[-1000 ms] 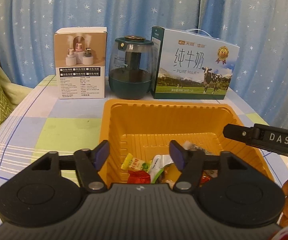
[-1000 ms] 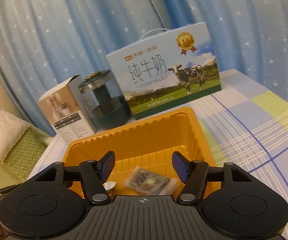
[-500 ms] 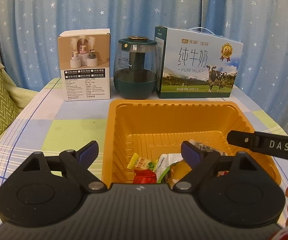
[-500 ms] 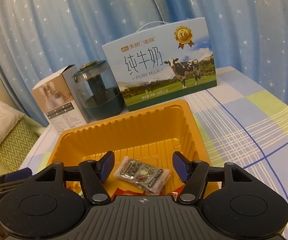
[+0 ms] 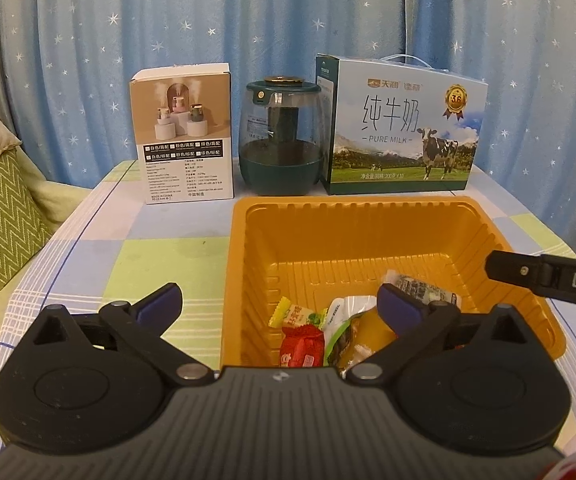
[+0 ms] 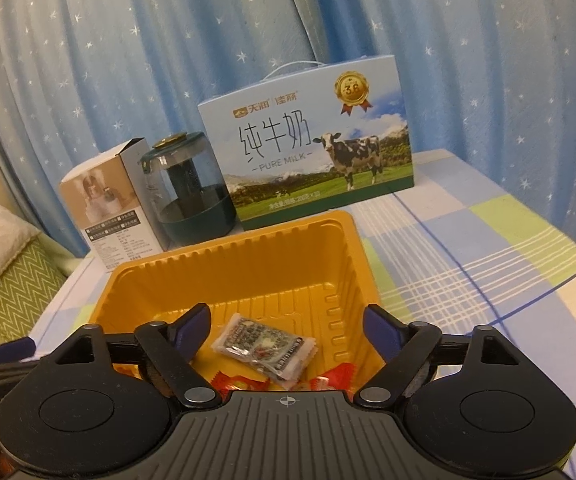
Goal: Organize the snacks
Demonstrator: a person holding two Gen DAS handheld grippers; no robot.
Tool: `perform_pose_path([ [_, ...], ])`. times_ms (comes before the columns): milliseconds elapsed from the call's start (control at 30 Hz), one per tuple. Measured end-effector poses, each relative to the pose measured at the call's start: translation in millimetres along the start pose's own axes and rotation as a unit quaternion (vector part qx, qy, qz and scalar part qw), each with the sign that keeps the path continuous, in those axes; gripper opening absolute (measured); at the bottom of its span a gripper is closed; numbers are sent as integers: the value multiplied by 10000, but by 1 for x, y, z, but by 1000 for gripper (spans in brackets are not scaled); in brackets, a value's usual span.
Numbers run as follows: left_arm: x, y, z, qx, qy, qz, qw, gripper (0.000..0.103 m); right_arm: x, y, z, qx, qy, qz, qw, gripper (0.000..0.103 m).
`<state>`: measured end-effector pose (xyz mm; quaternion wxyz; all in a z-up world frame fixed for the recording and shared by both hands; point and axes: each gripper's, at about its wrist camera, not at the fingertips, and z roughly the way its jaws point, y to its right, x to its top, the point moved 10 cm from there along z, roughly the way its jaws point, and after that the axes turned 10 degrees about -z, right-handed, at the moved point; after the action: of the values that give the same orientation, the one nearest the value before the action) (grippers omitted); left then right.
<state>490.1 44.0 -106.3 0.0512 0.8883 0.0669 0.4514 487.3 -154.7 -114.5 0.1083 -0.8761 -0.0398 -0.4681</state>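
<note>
Left wrist view: the left gripper (image 5: 278,300) has jaws opening wide, gripping nothing, over the orange tray (image 5: 367,208) at centre frame, where snack packets (image 5: 303,340) lie (red, yellow, green wrappers).

Right wrist view: the right gripper (image 6: 286,322) is opening too; a grey packet (image 6: 266,346) lies loose between its fingers on the tray floor.

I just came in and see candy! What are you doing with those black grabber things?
A person is sorting snacks into the orange tray with two handheld grippers. The left gripper and right gripper hover over it, jaws opening, holding nothing. A grey packet and red packet lie inside.
</note>
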Motion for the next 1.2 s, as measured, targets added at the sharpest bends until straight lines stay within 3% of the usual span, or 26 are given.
perform_pose_path([
  [200,-6,4,-16,-10,50,-23,10000,103,-7,7,-16,1,-27,-57,10000,93],
  [567,-26,3,-61,-30,-43,-317,9995,103,-28,-5,-54,170,-120,-411,9989,100],
  [700,-30,2,-83,-54,48,-535,9985,103,-31,-5,-71,204,-120,-332,9992,100],
  [1200,-70,6,-168,247,-50,-541,9982,103,-66,-7,-156,166,-227,-346,9990,100],
])
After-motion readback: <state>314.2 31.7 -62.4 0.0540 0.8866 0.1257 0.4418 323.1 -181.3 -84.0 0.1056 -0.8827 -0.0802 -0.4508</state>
